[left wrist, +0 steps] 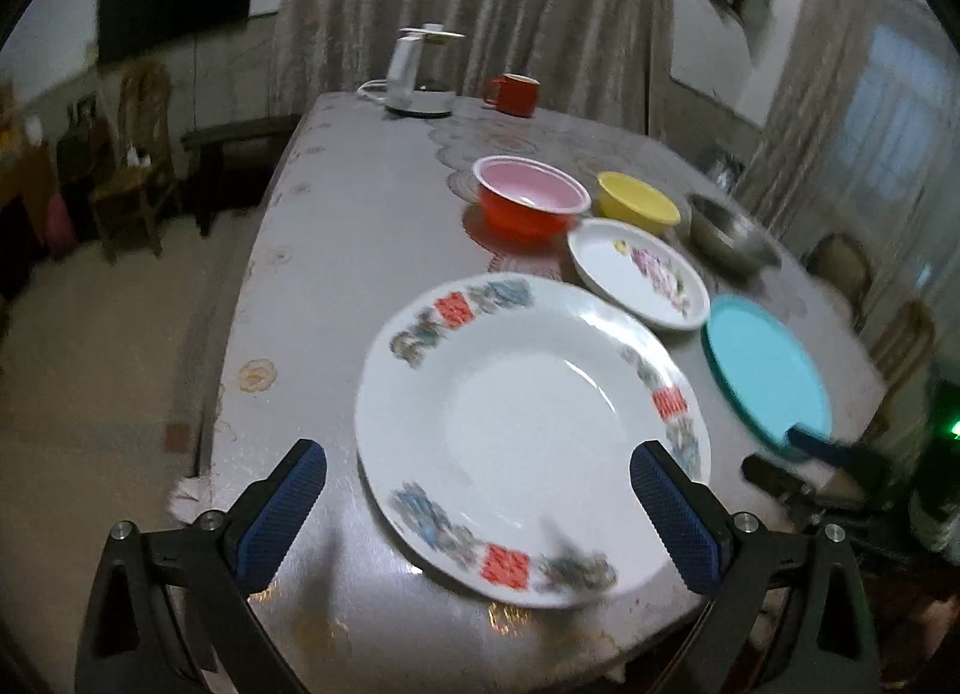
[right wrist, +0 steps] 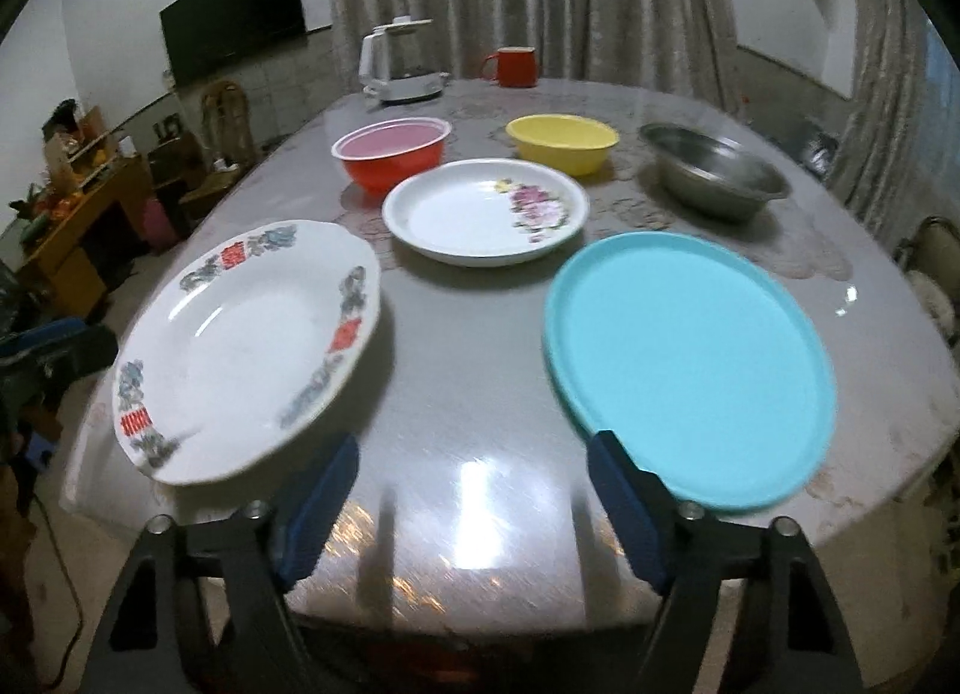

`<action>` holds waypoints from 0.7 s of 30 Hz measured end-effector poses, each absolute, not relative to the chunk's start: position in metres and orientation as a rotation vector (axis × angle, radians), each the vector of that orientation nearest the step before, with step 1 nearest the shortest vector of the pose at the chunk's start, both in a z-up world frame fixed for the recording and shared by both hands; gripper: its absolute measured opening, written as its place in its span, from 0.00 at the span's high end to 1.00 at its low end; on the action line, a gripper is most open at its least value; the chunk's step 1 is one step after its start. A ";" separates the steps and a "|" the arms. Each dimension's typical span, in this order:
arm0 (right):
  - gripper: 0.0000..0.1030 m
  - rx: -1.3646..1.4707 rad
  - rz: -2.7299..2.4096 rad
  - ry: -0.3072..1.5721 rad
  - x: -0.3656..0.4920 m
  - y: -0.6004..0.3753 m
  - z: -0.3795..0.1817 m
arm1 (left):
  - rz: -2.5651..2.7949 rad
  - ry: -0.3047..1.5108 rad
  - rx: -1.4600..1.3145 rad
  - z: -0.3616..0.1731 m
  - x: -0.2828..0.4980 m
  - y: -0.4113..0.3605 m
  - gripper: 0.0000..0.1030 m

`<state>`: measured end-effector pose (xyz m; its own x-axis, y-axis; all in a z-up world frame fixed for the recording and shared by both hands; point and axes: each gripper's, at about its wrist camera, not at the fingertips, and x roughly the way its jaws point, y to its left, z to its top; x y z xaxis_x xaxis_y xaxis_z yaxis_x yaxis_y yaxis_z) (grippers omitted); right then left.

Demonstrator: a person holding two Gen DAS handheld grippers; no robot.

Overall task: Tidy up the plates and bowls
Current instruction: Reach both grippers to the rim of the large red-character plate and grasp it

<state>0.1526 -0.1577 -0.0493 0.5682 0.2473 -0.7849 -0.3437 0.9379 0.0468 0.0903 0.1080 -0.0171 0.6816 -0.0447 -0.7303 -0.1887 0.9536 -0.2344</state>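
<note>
My left gripper [left wrist: 477, 508] hangs open over the near edge of the patterned plate [left wrist: 528, 424], one pad off its left rim and the other above its right side; nothing is clamped. My right gripper [right wrist: 474, 505] is open too, with bare tabletop [right wrist: 468, 370] between its pads; its right pad sits at the near rim of the blue plate [right wrist: 690, 364], and I cannot tell whether it touches. From the right wrist, the patterned plate lies near left and the blue plate near right, well apart. Behind them, between the two, sits the floral plate [right wrist: 486, 211]. Farther back stands a row of bowls: red bowl [right wrist: 390, 151], yellow bowl [right wrist: 561, 142], steel bowl [right wrist: 714, 172]. At the far edge are a kettle [right wrist: 399, 58] and a red mug [right wrist: 513, 66].
</note>
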 end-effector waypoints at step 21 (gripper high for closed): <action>0.68 0.002 0.552 0.967 0.197 -0.108 -0.074 | -0.030 0.843 -0.527 -0.060 0.123 0.160 0.18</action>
<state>0.1968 -0.1080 -0.0737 0.4419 0.4457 -0.7785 -0.4436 0.8629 0.2422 0.1227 0.1605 -0.0602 0.6729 -0.2296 -0.7032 -0.1789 0.8719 -0.4559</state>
